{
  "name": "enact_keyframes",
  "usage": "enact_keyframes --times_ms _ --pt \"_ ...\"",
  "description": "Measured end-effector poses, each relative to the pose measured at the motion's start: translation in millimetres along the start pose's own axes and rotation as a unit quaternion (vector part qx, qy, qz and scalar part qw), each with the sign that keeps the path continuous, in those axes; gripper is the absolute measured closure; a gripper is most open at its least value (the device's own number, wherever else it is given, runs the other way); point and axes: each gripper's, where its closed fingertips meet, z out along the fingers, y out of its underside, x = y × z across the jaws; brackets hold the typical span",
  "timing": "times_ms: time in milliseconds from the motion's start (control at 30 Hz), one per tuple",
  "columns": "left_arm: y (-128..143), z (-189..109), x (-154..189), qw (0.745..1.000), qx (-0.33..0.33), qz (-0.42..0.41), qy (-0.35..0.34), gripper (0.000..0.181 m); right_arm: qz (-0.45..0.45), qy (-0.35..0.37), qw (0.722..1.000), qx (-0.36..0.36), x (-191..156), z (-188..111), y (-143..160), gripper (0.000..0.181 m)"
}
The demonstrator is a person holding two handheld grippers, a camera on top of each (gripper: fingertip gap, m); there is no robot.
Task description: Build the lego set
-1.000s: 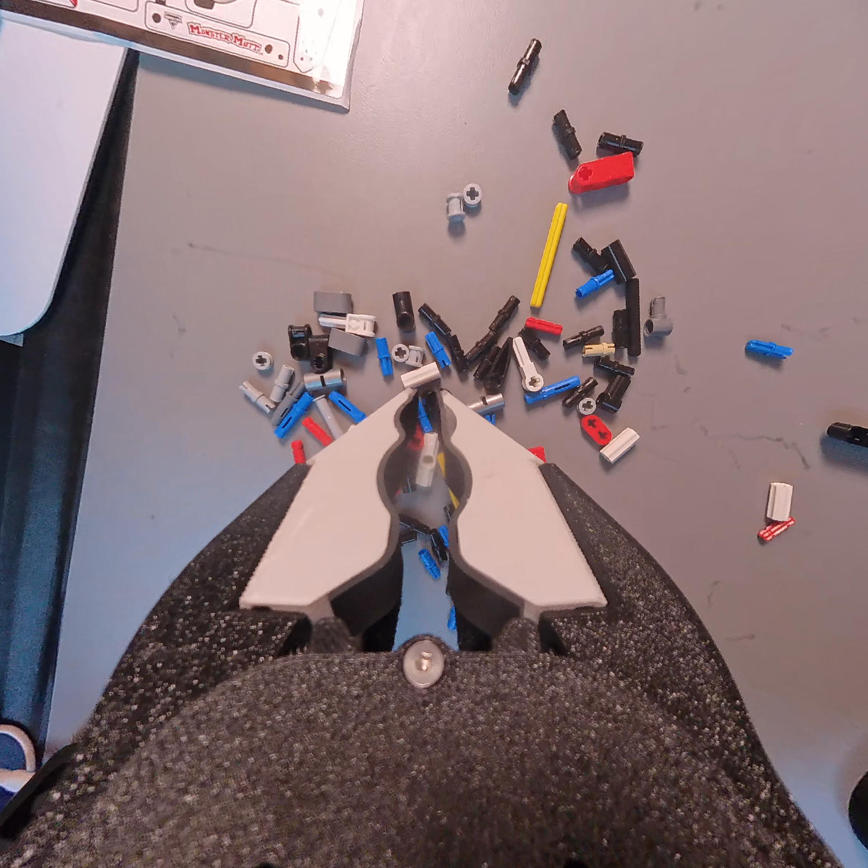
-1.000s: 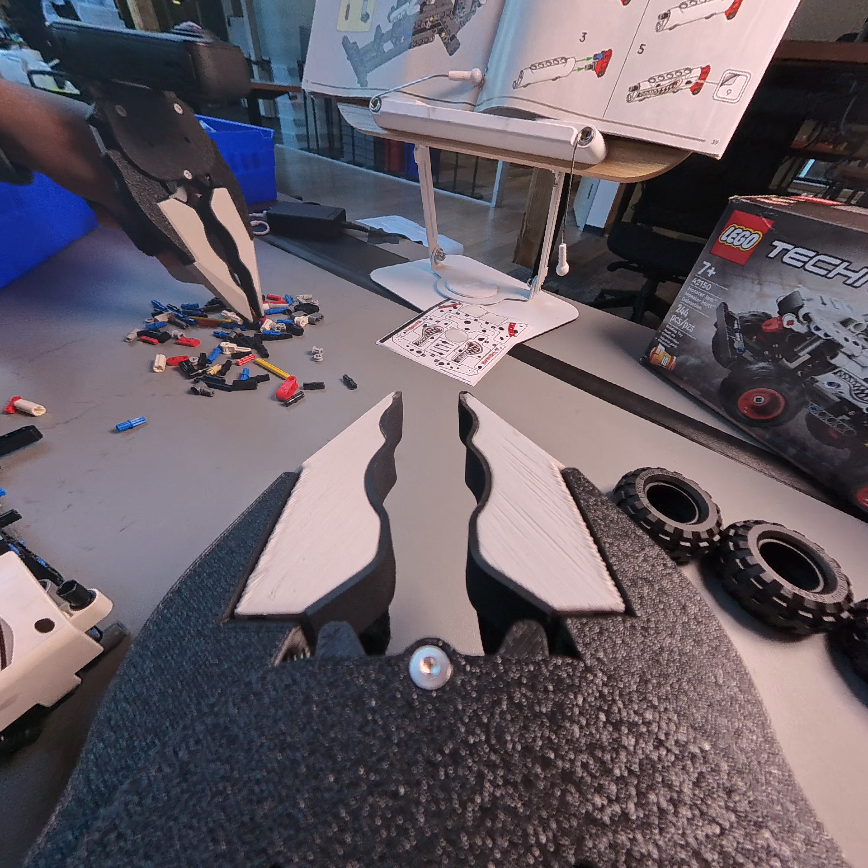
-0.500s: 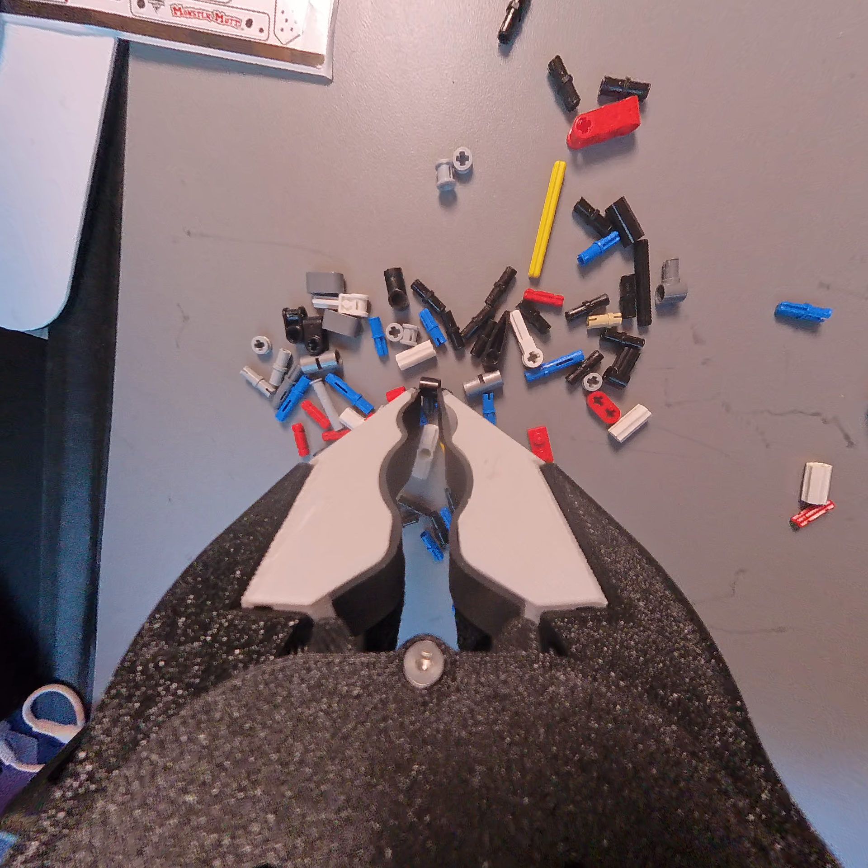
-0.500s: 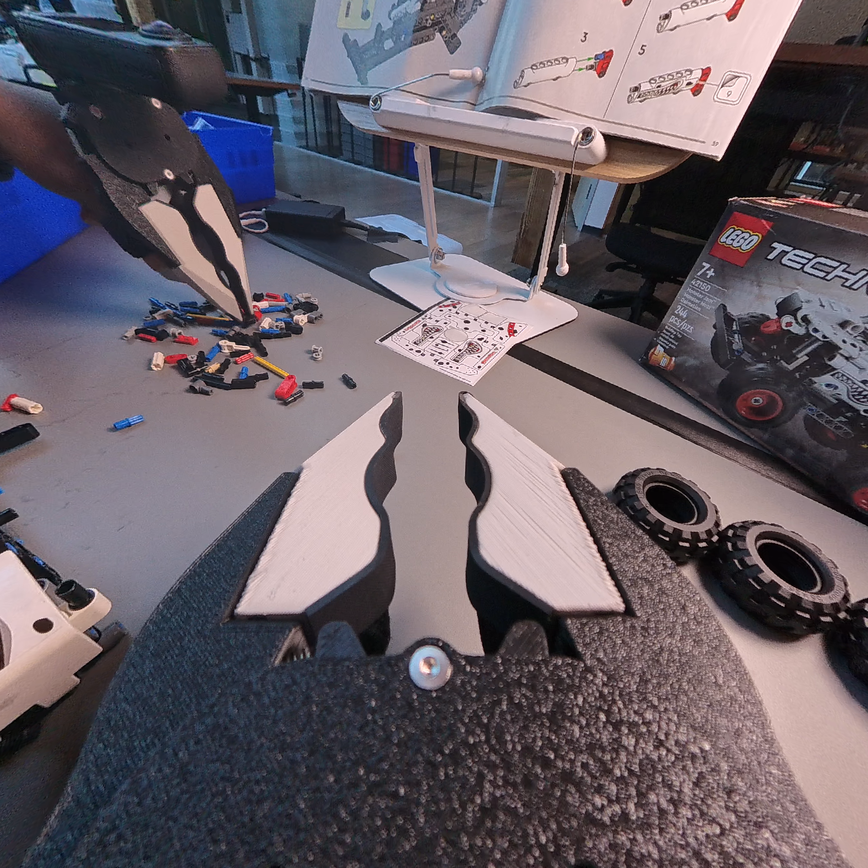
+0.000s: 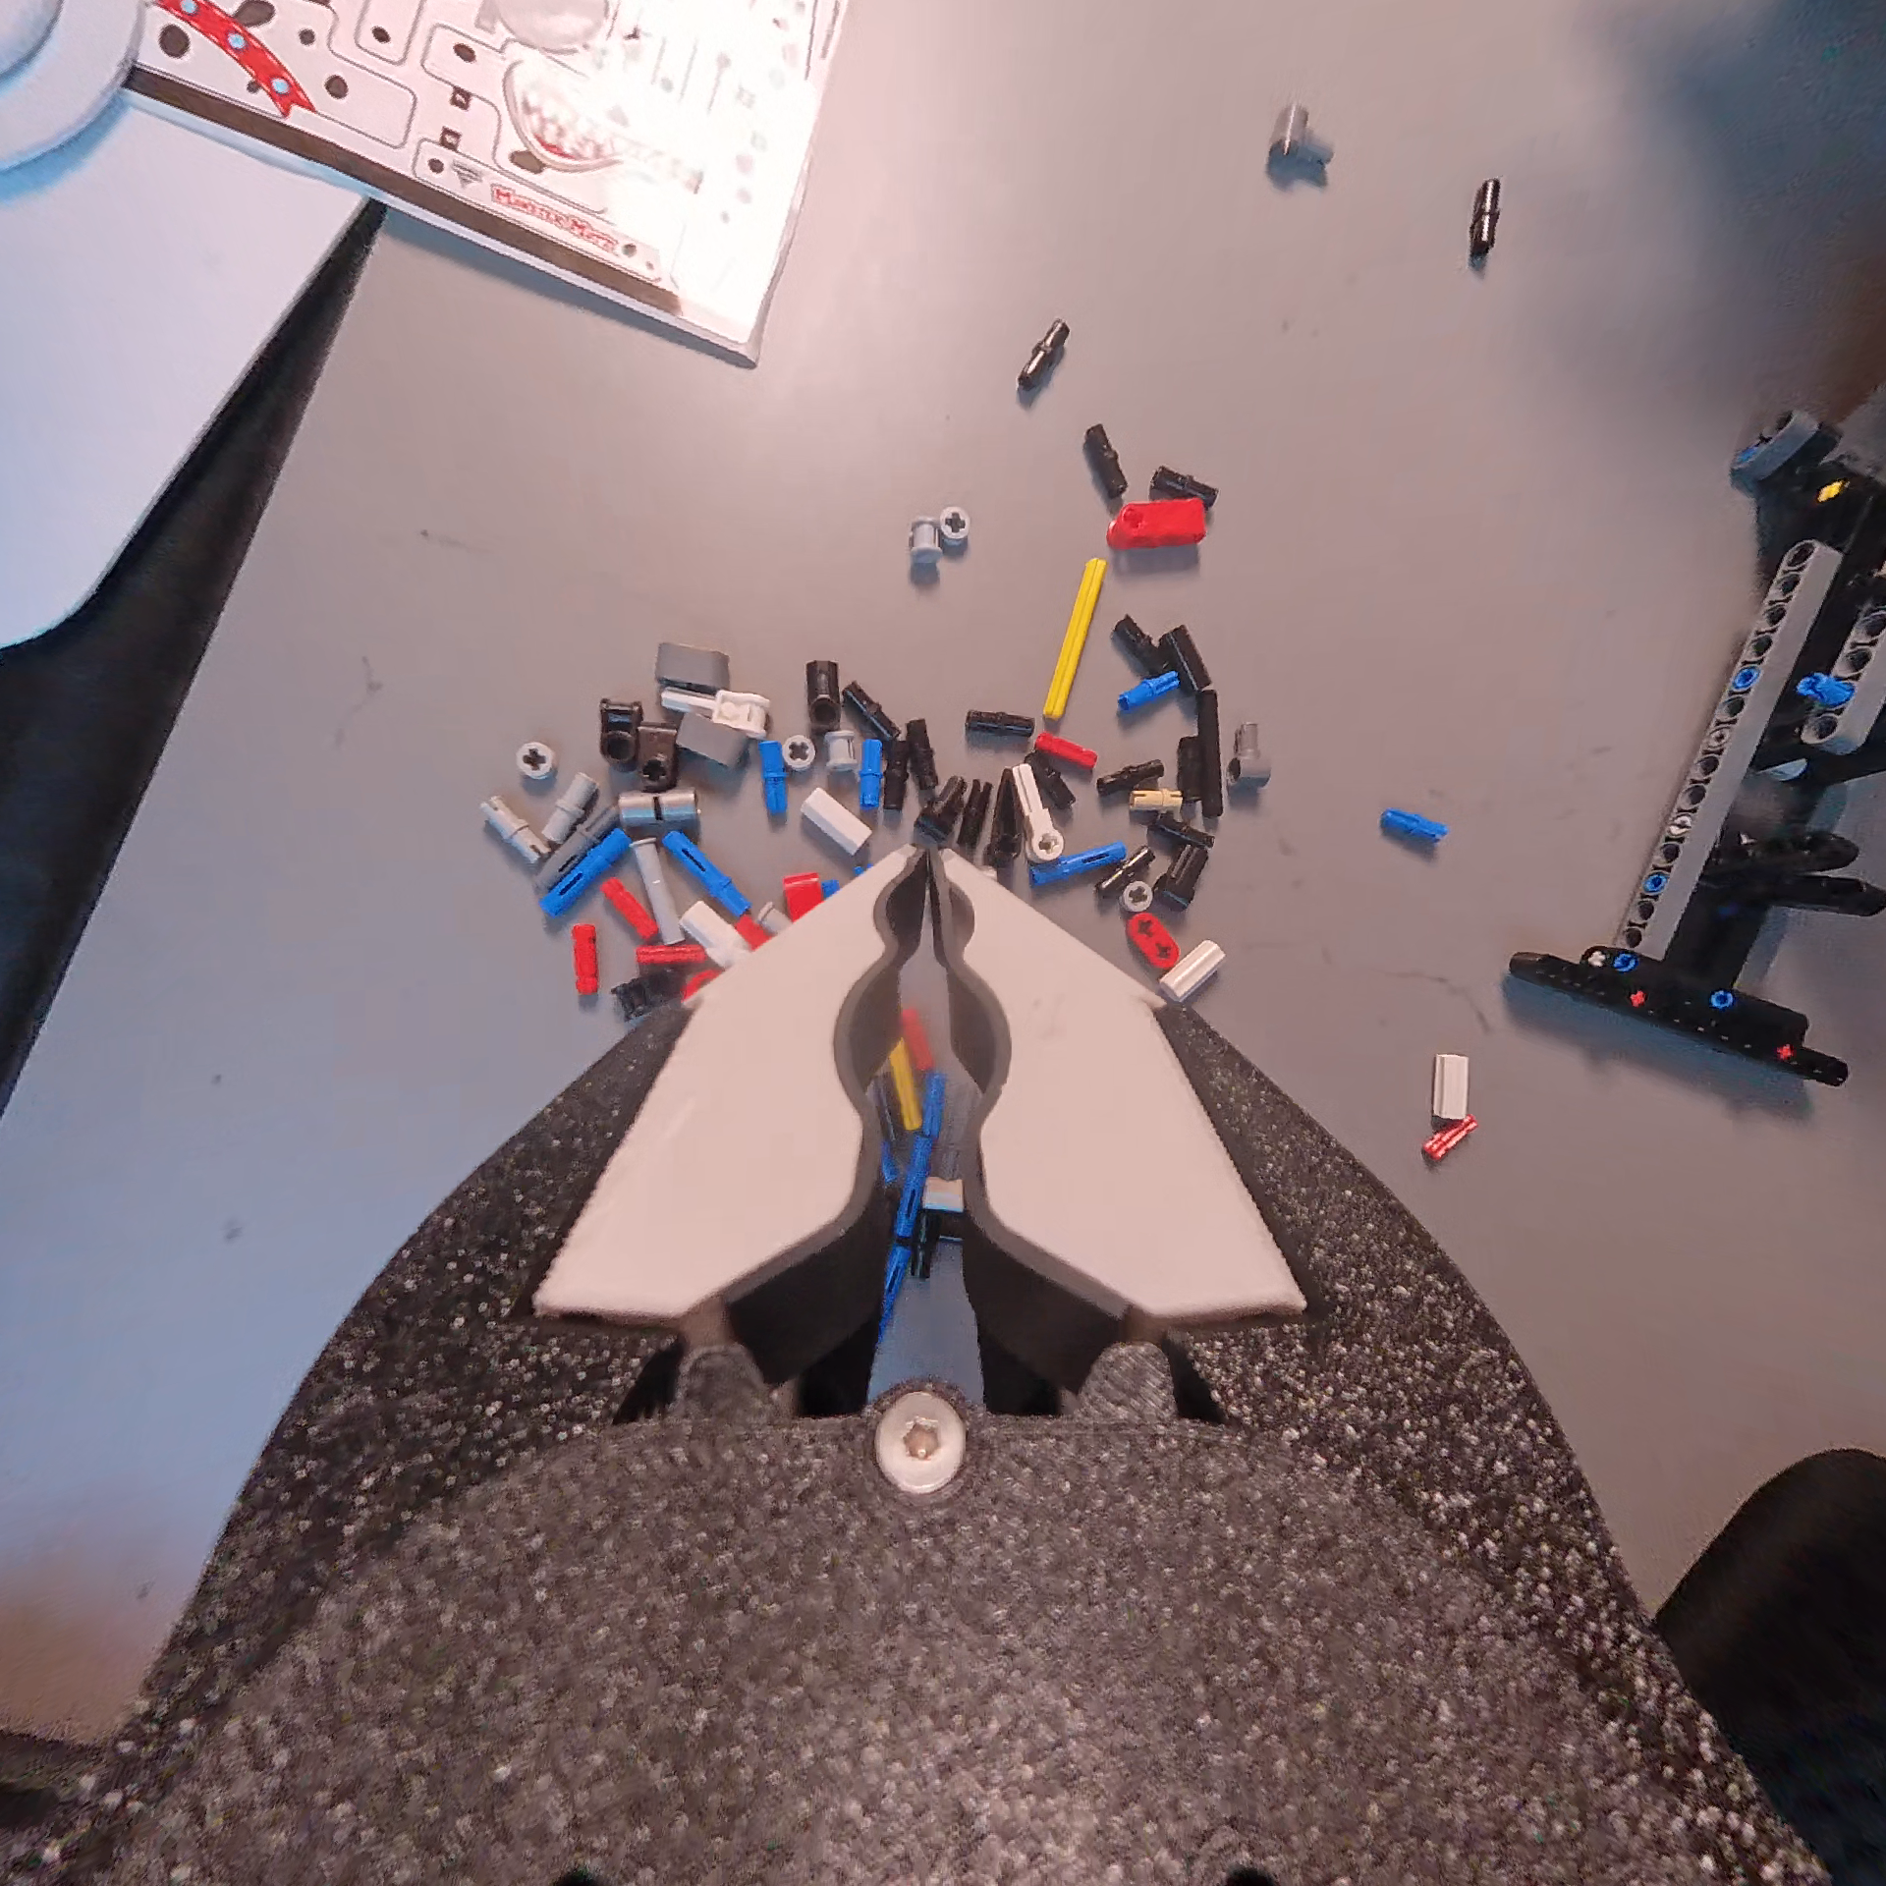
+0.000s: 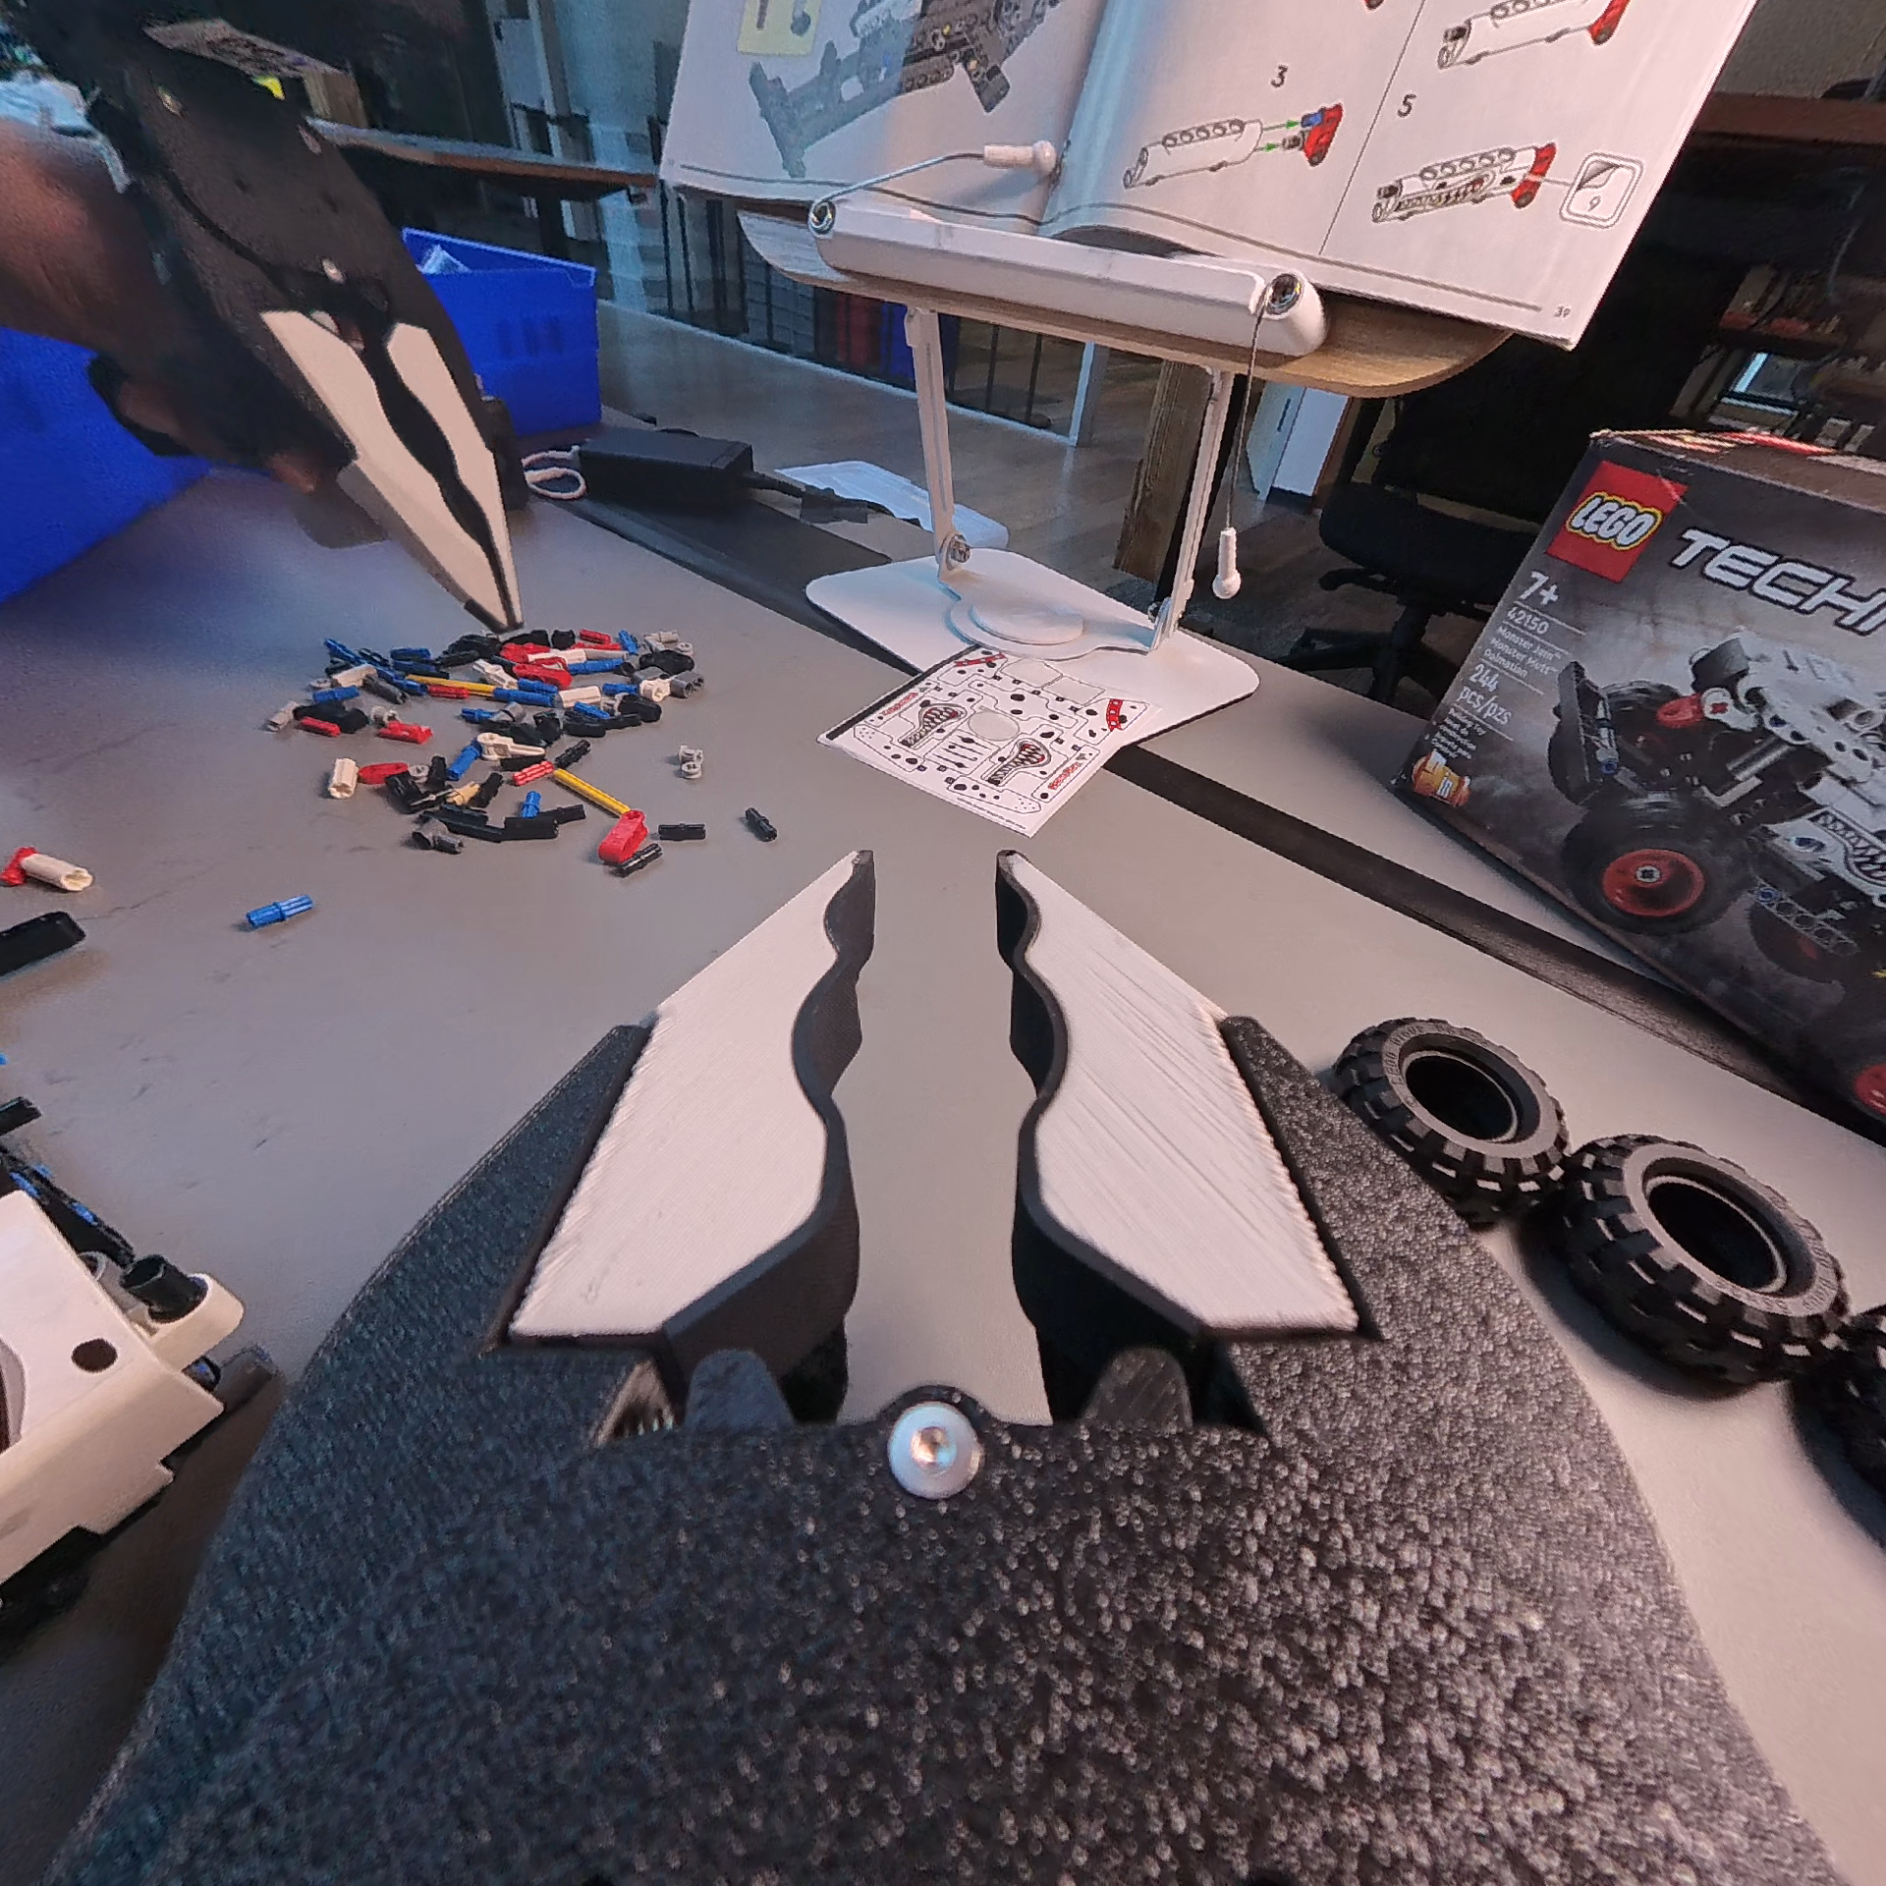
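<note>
Small mixed-colour lego pieces (image 5: 919, 776) scattered loose on grey table (image 5: 510, 510)

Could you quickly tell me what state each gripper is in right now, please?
Left gripper: closed above the pile of small parts; whether it holds a piece cannot be told.
Right gripper: open, empty, over the table.

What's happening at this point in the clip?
A person is building a Lego truck with two handheld grippers. The left gripper is raised above the pile of small loose pieces with its fingertips closed; whether a small black piece is pinched at the tips cannot be told. The right gripper hovers open and empty over the grey table, beside the black tyres. A partly built frame lies to the side.
</note>
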Motion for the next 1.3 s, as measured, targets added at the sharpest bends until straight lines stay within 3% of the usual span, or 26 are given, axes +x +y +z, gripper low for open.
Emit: enact_keyframes --times_ms 100,233,567,1300 --pt "-1.1 10.6 6.7 1.000 -0.017 0.015 -0.004 0.171 -0.002 -0.001 1.000 -0.001 -0.6 0.3 0.2 0.158" --pt "4.5 25.3 1.0 0.995 -0.064 0.063 -0.044 0.171 -0.003 -0.002 1.000 -0.001 -1.1 0.2 0.3 0.158" --pt "15.2 33.7 1.1 0.984 -0.110 0.125 -0.060 0.169 0.003 -0.007 1.000 0.001 -1.1 -0.3 -0.1 0.158" --pt "3.9 34.0 -4.1 0.990 -0.079 0.098 -0.057 0.181 0.002 -0.013 1.000 -0.001 -2.9 -0.2 0.2 0.158"
